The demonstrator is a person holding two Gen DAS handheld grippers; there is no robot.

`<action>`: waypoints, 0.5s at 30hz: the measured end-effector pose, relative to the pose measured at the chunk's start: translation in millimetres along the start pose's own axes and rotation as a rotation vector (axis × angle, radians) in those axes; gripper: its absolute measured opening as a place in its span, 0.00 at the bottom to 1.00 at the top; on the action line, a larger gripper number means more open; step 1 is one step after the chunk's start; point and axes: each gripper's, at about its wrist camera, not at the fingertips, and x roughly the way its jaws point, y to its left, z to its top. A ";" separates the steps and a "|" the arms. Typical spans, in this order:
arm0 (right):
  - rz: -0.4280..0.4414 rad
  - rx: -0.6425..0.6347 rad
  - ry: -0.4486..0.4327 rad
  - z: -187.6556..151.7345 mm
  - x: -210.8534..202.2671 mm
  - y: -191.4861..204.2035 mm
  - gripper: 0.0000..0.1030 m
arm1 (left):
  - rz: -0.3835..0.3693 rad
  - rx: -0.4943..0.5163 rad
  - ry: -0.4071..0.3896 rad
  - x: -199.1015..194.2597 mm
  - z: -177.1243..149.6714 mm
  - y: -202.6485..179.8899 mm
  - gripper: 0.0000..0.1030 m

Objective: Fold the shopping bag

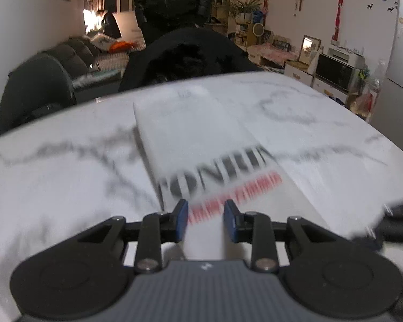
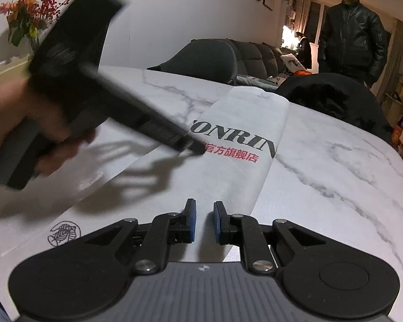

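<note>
A white shopping bag with black letters and red characters lies flat on the marble table, folded into a long strip that runs away from me. In the blurred left wrist view my left gripper is open just above the red print, with the bag's surface showing between its blue pads. The right wrist view shows a hand holding that left gripper with its tip down on the print. My right gripper hovers over the bag's near end, its pads a narrow gap apart with nothing between them.
A black garment hangs over a chair at the table's far edge. A person in a black jacket stands behind it. A grey chair and a vase of flowers are on the left.
</note>
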 end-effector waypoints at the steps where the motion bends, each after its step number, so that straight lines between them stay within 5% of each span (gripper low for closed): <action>1: 0.001 0.004 -0.001 -0.2 -0.2 -0.3 0.14 | -0.004 0.000 -0.006 -5.5 -7.2 -0.9 0.27; 15: -0.036 0.013 -0.007 -1.8 0.9 4.9 0.14 | -0.045 0.064 -0.020 -65.9 -64.0 -19.5 0.28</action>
